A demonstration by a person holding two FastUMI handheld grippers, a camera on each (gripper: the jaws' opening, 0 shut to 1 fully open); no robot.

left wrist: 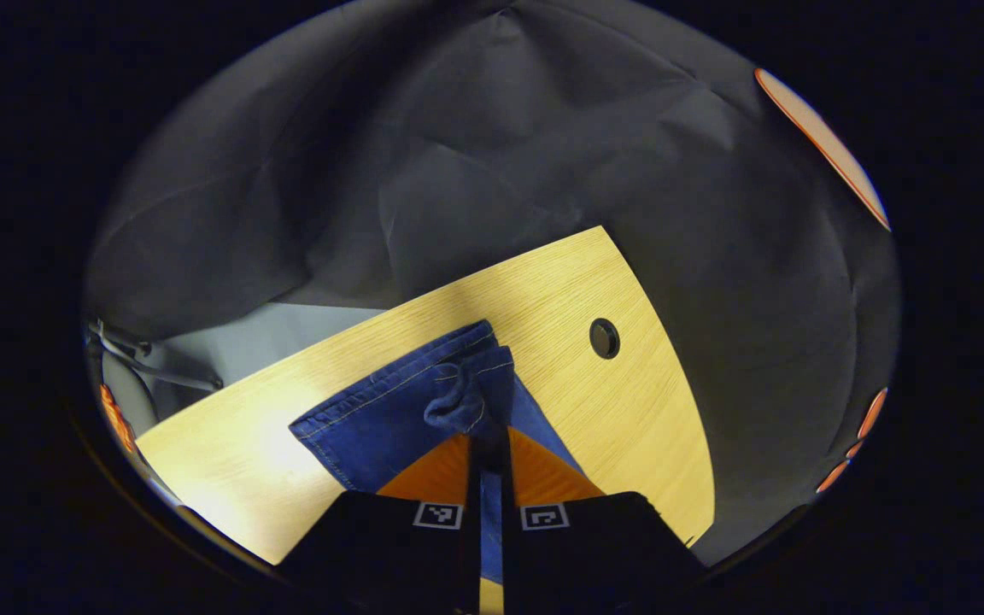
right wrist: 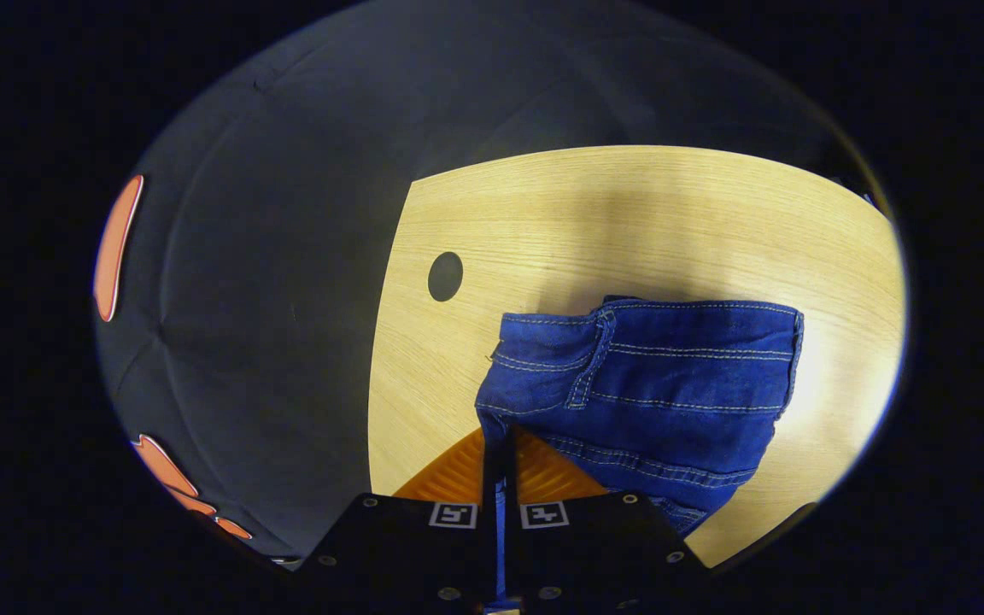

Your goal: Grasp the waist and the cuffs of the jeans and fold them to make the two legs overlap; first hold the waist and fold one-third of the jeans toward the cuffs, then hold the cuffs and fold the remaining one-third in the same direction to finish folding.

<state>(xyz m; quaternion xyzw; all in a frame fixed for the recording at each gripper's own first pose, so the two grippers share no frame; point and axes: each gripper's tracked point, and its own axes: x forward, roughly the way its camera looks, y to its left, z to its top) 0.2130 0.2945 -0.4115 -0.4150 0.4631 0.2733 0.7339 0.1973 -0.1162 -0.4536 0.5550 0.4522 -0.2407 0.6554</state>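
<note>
In the left gripper view, the left claw (left wrist: pixel 489 444) points forward and down over the pale wooden surface (left wrist: pixel 629 401), its two fingers pressed together on a bunched fold of the jeans (left wrist: pixel 389 418). The denim spreads ahead and to the left of the fingertips, with a strip running back between the fingers.

In the right gripper view, the right claw (right wrist: pixel 499 444) tilts down toward the surface (right wrist: pixel 629 222), clamped on the near corner of the jeans (right wrist: pixel 654 384). The rest lies ahead and to the right; a round hole (right wrist: pixel 445 276) sits beyond on the left.
</note>
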